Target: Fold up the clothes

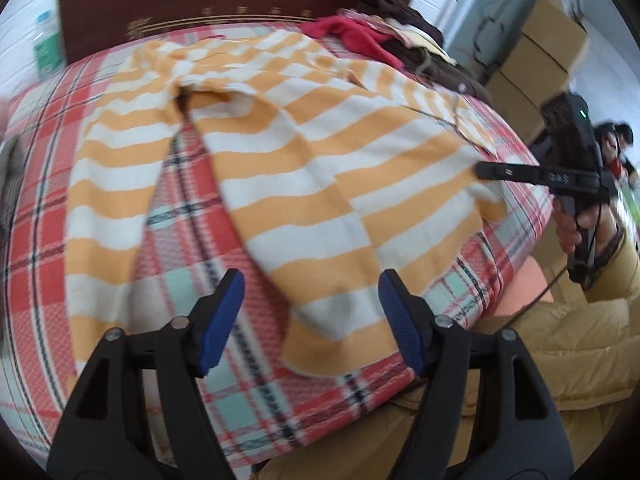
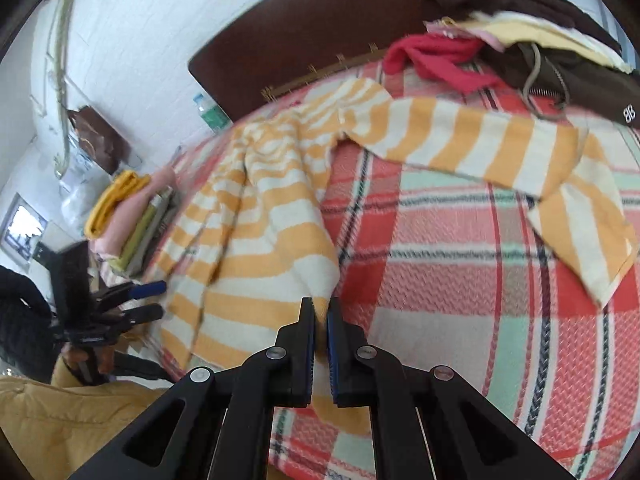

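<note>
Blue pads face each other across a wide gap on our left gripper (image 1: 312,294), low in the left wrist frame; its jaws stand apart with nothing pinched, and the near hem of the orange-and-white striped garment (image 1: 280,168) lies just beyond the tips; in the right wrist frame our right gripper (image 2: 321,310) shows at lower centre with its jaws drawn nearly together on the garment's near corner, cloth running down between the pads; the left wrist view confirms it, the black fingers (image 1: 504,171) at the right edge of the frame lying on the striped hem, with a hand (image 1: 572,224) on the handle behind them. Outward from the jaws, the garment spreads over the red, white and mint plaid bed cover (image 2: 460,280); one part fills the middle of the right wrist frame and a long striped sleeve runs across the upper right; in the left wrist view it covers the centre, with a strip of plaid showing between two striped parts. Further back, at the upper right of both frames, we see a heap of clothes (image 2: 540,52), red, pale yellow and dark brown; a dark headboard (image 1: 224,4) crosses the top; a stack of folded clothes (image 2: 128,220) sits at the left of the right wrist frame; cardboard boxes (image 1: 536,56) stand at the upper right of the left wrist frame; a tan padded sleeve (image 1: 580,344) fills its lower right.
</note>
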`<state>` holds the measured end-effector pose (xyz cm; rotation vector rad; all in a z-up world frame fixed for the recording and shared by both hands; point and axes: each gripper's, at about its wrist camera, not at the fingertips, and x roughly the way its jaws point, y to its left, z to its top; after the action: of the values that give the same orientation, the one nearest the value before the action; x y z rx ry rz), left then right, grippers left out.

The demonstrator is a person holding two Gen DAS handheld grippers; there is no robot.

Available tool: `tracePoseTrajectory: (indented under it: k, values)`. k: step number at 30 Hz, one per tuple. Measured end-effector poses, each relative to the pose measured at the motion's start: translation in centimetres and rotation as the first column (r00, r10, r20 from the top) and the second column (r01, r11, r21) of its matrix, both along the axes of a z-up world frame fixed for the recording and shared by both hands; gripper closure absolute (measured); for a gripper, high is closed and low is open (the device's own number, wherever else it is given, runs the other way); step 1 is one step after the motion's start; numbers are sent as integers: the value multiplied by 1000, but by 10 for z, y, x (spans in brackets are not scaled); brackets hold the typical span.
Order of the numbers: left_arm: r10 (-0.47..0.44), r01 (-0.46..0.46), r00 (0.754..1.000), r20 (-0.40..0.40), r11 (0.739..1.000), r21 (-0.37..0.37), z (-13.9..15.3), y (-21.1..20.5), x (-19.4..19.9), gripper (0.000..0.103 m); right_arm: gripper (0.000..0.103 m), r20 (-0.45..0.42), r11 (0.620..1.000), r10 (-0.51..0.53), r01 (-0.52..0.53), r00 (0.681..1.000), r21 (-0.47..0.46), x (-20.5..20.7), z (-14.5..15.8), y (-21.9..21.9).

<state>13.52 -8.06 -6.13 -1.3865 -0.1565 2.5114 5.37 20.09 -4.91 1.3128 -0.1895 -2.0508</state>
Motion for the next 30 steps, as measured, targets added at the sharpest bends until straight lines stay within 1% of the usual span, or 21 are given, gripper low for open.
tracePoseTrajectory:
  k: [2,4,6,8,9,11,12,13,14,16,18,20,21,23,24,25,26,28,29,30]
  values:
    - [-32,32,999,-4,999,-44,-1,16,-3,32,95,27,1000,-10,9,1000,7,-2,-10,-2]
    - [-45,43,999,-17,996,-83,-1,27,-7,32,95,41,1000,-18,17,999,4,-2,-16,-3]
    - [-39,36,999,-24,990,-138,-3,36,-12,32,94,49,1000,-24,24,999,-10,-2,-18,-3]
    - [-19,18,1000,-5,979,-203,-11,40,-19,32,90,55,999,-24,25,998,-21,0,-20,-1]
    - [-13,14,1000,4,977,-213,-15,41,-21,32,89,59,999,-26,28,998,-23,0,-21,0]
    - [4,-3,1000,5,977,-215,-19,40,-24,37,88,66,999,-30,32,997,-25,1,-24,0]
    - [21,-20,1000,1,976,-217,-19,36,-24,48,88,68,999,-31,33,997,-27,1,-25,0]
    - [41,-40,999,-2,976,-212,-18,31,-24,63,88,69,999,-32,34,997,-31,2,-26,1]
    - [69,-67,998,3,980,-185,-17,22,-25,70,88,69,999,-32,35,997,-35,2,-26,2]
    - [139,-136,990,28,986,-93,-16,-3,-24,86,88,65,999,-31,34,997,-41,4,-25,2]
    - [203,-202,978,49,979,-12,-15,-26,-21,86,88,68,999,-29,32,997,-43,4,-26,4]
    - [250,-255,965,73,964,68,-14,-45,-15,87,88,67,999,-27,30,997,-45,5,-25,5]
    - [271,-282,958,97,949,137,-15,-58,-11,87,88,66,999,-28,30,997,-43,6,-25,5]
    - [318,-345,937,142,904,252,-19,-82,-2,87,88,58,999,-22,24,998,-40,6,-24,6]
    - [345,-376,926,155,885,276,-21,-92,2,87,88,55,999,-17,19,998,-37,7,-24,6]
    - [377,-409,912,162,868,282,-23,-100,6,87,87,53,999,-14,16,999,-37,6,-24,5]
    - [407,-440,897,171,848,294,-25,-111,10,87,82,51,999,-10,12,999,-37,6,-24,5]
    - [453,-494,870,197,798,346,-30,-131,16,87,78,50,999,-10,12,999,-45,5,-23,4]
    - [481,-523,852,207,768,369,-32,-142,21,87,77,47,999,-8,9,999,-41,5,-23,4]
    - [510,-552,834,212,746,374,-33,-151,26,88,77,43,999,-6,7,999,-37,5,-22,3]
